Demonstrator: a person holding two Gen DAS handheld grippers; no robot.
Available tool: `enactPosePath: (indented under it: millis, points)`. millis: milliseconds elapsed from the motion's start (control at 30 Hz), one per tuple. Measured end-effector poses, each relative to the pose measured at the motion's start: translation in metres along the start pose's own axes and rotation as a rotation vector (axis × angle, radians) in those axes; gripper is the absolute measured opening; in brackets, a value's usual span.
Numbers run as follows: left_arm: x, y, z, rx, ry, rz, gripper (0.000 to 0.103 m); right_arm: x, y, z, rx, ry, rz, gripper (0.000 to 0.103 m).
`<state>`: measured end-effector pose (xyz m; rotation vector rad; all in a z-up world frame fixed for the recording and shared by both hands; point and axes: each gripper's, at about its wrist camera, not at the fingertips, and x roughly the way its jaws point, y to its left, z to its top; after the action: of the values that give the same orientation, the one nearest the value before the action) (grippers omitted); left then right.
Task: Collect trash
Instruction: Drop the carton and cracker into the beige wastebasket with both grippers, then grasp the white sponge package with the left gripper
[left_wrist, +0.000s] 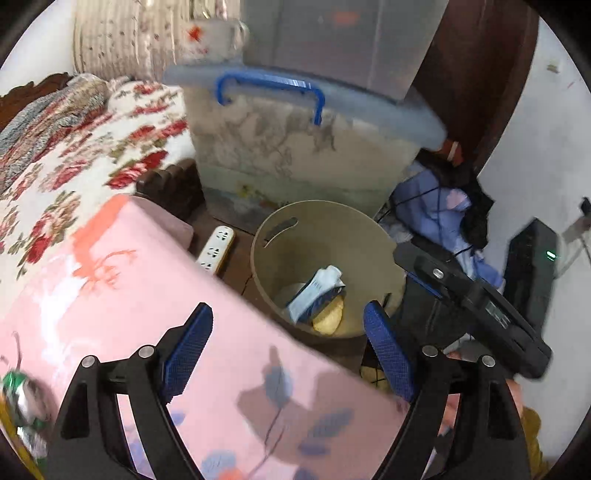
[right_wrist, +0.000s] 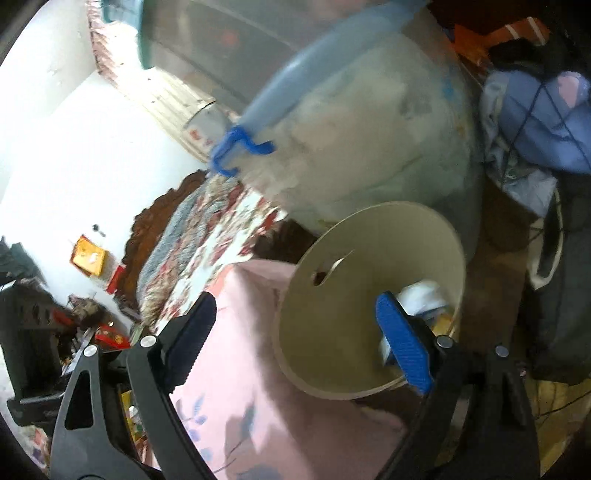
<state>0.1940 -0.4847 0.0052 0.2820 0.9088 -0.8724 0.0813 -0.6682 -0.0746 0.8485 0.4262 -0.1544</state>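
A beige round trash bin (left_wrist: 373, 240) stands on the floor beside the bed; it also shows in the right wrist view (right_wrist: 332, 332). Inside it lie a white and blue carton (left_wrist: 317, 291) and a yellow scrap (left_wrist: 328, 317). My left gripper (left_wrist: 288, 332) is open and empty, above the pink blanket's edge near the bin. My right gripper (right_wrist: 295, 325) is open and empty, with its right finger over the bin's mouth. The right gripper's black body (left_wrist: 472, 299) shows in the left wrist view, right of the bin. A crumpled green and silver wrapper (left_wrist: 22, 402) lies at the far left.
A pink blanket (left_wrist: 147, 332) and a floral quilt (left_wrist: 92, 147) cover the bed. A lidded plastic storage box (left_wrist: 295, 147) with a blue handle stands behind the bin. A white power strip (left_wrist: 216, 249) lies on the floor. Blue clothes (left_wrist: 436, 214) are piled at right.
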Motion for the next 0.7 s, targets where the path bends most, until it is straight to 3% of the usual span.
enactPosePath:
  millis: [133, 400, 533, 700]
  points:
    - [-0.050, 0.013, -0.055, 0.011, -0.043, 0.016, 0.080, 0.000, 0.023, -0.027, -0.010, 0.064, 0.085, 0.080]
    - [-0.117, 0.054, -0.199, -0.060, 0.031, 0.119, 0.080, 0.022, 0.095, -0.115, -0.108, 0.286, 0.225, 0.065]
    - [-0.153, 0.085, -0.253, -0.174, 0.031, 0.178, 0.080, 0.042, 0.126, -0.161, -0.151, 0.435, 0.287, 0.057]
    - [-0.196, 0.132, -0.300, -0.341, 0.004, 0.246, 0.080, 0.060, 0.169, -0.207, -0.215, 0.563, 0.326, 0.056]
